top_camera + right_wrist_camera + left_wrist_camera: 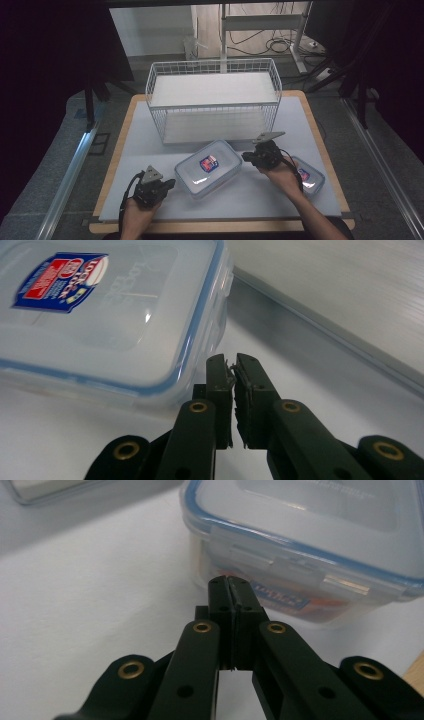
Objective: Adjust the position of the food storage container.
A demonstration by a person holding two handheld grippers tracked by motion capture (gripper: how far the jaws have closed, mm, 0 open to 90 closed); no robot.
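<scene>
A large clear plastic container (207, 167) with a blue-sealed lid and a red and blue label lies in the middle of the white mat. My left gripper (169, 184) rests on the mat just left of it, jaws shut and empty. In the left gripper view the gripper's tips (231, 582) sit right in front of the container's side latch (270, 560). My right gripper (246, 157) is at the container's right end, its jaws together with nothing between them. In the right gripper view its tips (234, 362) stand beside the lid's corner (200, 355).
A white wire basket (215, 97) with a white floor stands at the back of the table; its base edge (325, 325) runs close behind the right gripper. A smaller clear container (312, 180) lies under the right hand. The wooden table edge (320, 145) borders the mat.
</scene>
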